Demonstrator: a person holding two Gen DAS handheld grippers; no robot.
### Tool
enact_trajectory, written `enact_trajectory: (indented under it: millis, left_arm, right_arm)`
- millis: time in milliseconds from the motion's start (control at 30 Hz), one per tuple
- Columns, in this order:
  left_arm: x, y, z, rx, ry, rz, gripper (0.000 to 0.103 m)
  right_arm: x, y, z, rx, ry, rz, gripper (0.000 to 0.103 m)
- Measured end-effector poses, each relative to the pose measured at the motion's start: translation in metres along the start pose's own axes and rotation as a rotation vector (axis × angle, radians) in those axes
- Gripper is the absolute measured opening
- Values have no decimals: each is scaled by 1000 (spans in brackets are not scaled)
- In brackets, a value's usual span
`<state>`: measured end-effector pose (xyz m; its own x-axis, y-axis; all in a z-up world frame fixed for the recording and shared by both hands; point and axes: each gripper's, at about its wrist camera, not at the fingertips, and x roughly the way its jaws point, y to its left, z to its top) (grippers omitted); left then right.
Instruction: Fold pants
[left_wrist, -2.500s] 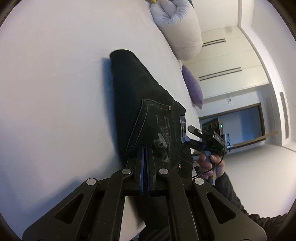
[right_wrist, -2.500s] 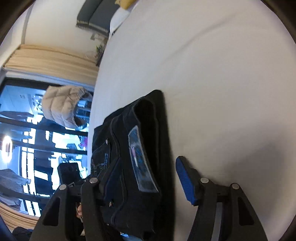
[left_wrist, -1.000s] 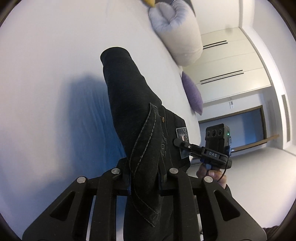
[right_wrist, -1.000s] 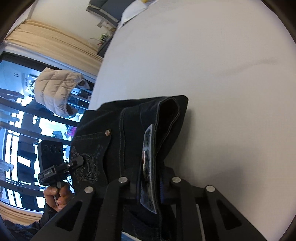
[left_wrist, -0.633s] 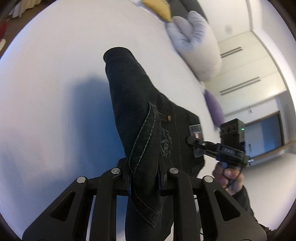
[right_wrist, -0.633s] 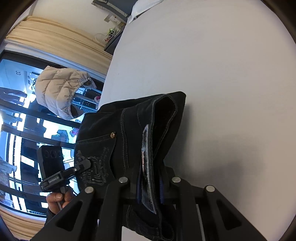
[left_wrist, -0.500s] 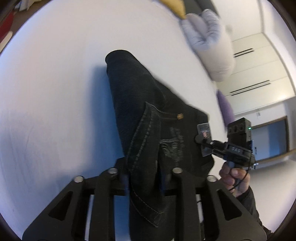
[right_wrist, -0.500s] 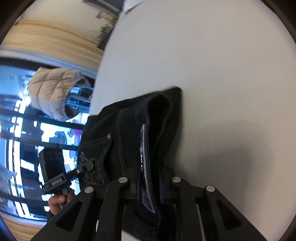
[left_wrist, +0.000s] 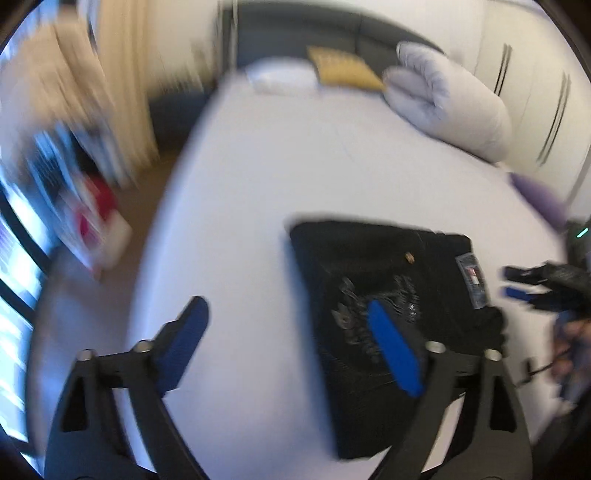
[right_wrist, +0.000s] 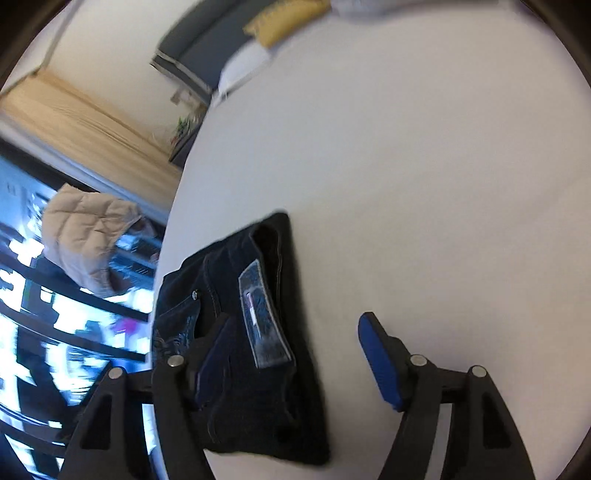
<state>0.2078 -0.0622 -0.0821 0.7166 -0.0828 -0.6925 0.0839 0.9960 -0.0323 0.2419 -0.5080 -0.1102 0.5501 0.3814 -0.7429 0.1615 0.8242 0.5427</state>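
Observation:
The folded black pants (left_wrist: 399, 280) lie flat on the white bed (left_wrist: 295, 166), back pocket and waist label facing up. My left gripper (left_wrist: 288, 332) hovers above their left edge, its jaws opening wide; the pads grip nothing, and the right pad hangs over the pocket. In the blurred left wrist view my right gripper (left_wrist: 535, 284) shows at the right edge, by the waistband. In the right wrist view the pants (right_wrist: 258, 332) lie between the opening fingers of the right gripper (right_wrist: 295, 350); neither pad presses on them.
A rolled grey duvet (left_wrist: 450, 107), a yellow cushion (left_wrist: 343, 70) and a purple pillow (left_wrist: 535, 192) lie at the bed's far side. The bed's left edge drops to the floor by curtains. A beige puffer jacket (right_wrist: 85, 236) hangs by the window.
Both grippers were shut on the pants' waist end; both have let go and opened. The left gripper rose and swung, so the pants now lie flat on the bed.

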Motion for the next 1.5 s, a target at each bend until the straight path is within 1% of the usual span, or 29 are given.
enact_trajectory:
  millis: [33, 67, 100, 133, 167, 200, 233, 267, 300, 367, 433, 467, 533, 567, 600, 667, 767, 867, 933, 1067, 1200, 1500]
  left_arm:
    - [-24, -9, -4, 39, -61, 48, 95]
    - [-42, -19, -8, 67, -105, 76, 98]
    - [-66, -31, -15, 108, -167, 124, 103]
    - [-80, -37, -19, 129, -196, 160, 103]
    - [-97, -46, -24, 155, -233, 208, 103]
    - [-116, -55, -30, 174, -265, 249, 103]
    - [-136, -68, -34, 182, -298, 278, 103]
    - [-157, -71, -40, 179, -326, 281, 103]
    - [-176, -78, -43, 169, -345, 269, 103]
    - [-209, -84, -51, 137, -369, 257, 103]
    - [-238, -86, -56, 108, -362, 255, 103]
    - [-247, -84, -56, 97, -343, 242, 103]
    - [-266, -76, -54, 60, -262, 173, 103]
    - [-272, -74, -54, 41, -237, 148, 103]
    - [-278, -72, -55, 23, -210, 130, 103]
    - [-284, -70, -57, -7, -162, 115, 103]
    - [-278, -67, -62, -41, -100, 89, 103]
    - [-266, -65, -66, -44, -46, 95, 103]
    - [-245, -64, -66, -48, -19, 92, 103]
    - [-226, -60, -70, -59, 16, 88, 103]
    - [-206, -57, -69, -56, 30, 93, 103]
    - [-189, -49, -67, -64, 55, 96, 103]
  right_arm:
    - [-14, 8, -6, -32, -41, -27, 73]
    - [-33, 20, -15, -83, -108, -63, 76]
    - [-51, 32, -21, -128, -168, -102, 83]
    - [-66, 42, -29, -164, -221, -129, 92]
    - [-87, 56, -41, -210, -297, -158, 97]
    - [-107, 61, -50, -239, -363, -177, 103]
    - [-123, 68, -59, -261, -423, -188, 103]
    - [-138, 77, -67, -281, -479, -192, 103]
    - [-158, 87, -78, -314, -540, -203, 103]
    - [-180, 108, -87, -358, -591, -236, 103]
    - [-198, 122, -93, -383, -621, -260, 103]
    - [-209, 130, -97, -398, -627, -262, 103]
    - [-217, 140, -96, -401, -598, -268, 103]
    - [-222, 145, -97, -396, -574, -260, 103]
    - [-232, 146, -104, -395, -558, -257, 103]
    - [-237, 150, -107, -386, -530, -281, 103]
    - [-243, 158, -120, -383, -497, -303, 103]
    - [-238, 158, -130, -373, -459, -312, 103]
    - [-232, 157, -139, -378, -428, -320, 103]
    - [-212, 157, -150, -393, -362, -325, 103]
    - [-201, 160, -157, -403, -324, -332, 103]
    - [-194, 160, -157, -407, -300, -359, 103]
